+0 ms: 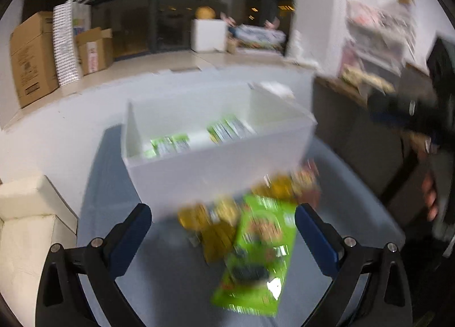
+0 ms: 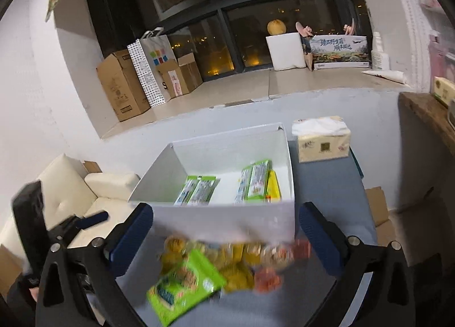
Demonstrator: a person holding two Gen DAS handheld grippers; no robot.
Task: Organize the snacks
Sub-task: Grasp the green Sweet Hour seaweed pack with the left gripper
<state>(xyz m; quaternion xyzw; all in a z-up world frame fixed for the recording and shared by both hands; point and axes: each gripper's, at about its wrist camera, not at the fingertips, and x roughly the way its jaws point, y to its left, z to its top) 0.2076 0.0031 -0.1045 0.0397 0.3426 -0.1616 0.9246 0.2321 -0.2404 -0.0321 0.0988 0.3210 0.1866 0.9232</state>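
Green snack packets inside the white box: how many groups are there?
2 groups in the white box: a left green group and a right green group beside a yellow packet. Individual packets are too blurred to count.

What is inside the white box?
The white box holds upright green packets in two groups, with a yellow packet by the right group. The near wall hides their lower parts and the floor beneath.
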